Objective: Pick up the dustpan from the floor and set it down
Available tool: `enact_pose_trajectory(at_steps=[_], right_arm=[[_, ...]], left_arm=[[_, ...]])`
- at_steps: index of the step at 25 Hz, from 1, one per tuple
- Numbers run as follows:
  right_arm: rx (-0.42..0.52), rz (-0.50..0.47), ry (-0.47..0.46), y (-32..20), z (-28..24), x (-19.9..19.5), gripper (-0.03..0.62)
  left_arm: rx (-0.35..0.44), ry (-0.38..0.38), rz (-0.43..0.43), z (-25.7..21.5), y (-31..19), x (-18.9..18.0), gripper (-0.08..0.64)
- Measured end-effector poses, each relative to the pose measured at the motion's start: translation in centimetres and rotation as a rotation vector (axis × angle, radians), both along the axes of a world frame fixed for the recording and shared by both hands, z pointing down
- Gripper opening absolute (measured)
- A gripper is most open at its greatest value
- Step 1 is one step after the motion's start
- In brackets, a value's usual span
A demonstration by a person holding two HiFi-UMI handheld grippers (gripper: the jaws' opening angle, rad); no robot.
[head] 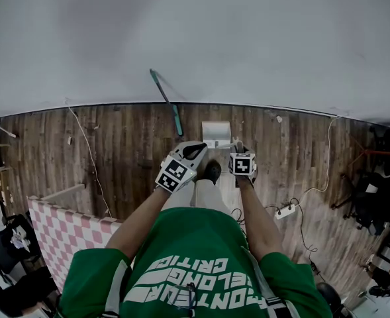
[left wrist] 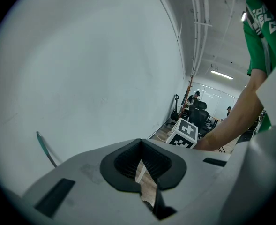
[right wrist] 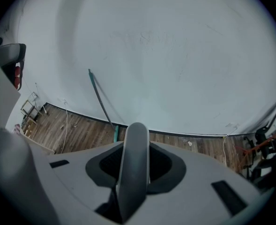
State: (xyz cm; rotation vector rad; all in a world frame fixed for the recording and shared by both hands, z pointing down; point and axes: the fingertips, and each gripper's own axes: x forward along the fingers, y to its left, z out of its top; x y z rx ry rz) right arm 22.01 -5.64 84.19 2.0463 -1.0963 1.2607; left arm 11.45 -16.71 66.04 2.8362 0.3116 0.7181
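Fingers (left wrist: 126, 164) of left gripper (left wrist: 145, 172) seemingly together; right gripper (head: 240, 152) clamps the dustpan handle (right wrist: 134, 172).

Green short-sleeved T-shirt (head: 201, 244), white block lettering (head: 195, 283) across chest, upside down in head view. Grey shoulder straps (head: 117, 285) at 7 and 5 o'clock of lettering. Pale grey trousers (head: 204, 194); dark shoe (head: 212, 171) at 12 o'clock of trouser leg. Left hand-held gripper (head: 196, 152): light grey moulded shell, black ribbed pads (left wrist: 156, 163), left marker cube (head: 175, 175) in black-and-white squares. Right hand-held gripper (head: 238, 146): same grey shell, right marker cube (head: 243, 164) alike.
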Motion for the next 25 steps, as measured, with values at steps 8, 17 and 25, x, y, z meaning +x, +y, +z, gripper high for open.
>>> enact_pose_trajectory(at_steps=[8,17,25], right_arm=[[0.013,0.004,0.000,0.2,-1.0,-0.1,0.106],[0.032,0.004,0.007,0.6,-2.1,-0.8,0.106],[0.053,0.016,0.027,1.1,-4.3,-1.6,0.106]], left_arm=[[0.009,-0.017,0.001,0.4,-0.3,-0.5,0.003],[0.020,0.013,0.013,0.0,-0.4,-0.9,0.003],[0.021,0.042,0.017,-0.8,-1.3,-1.5,0.003]])
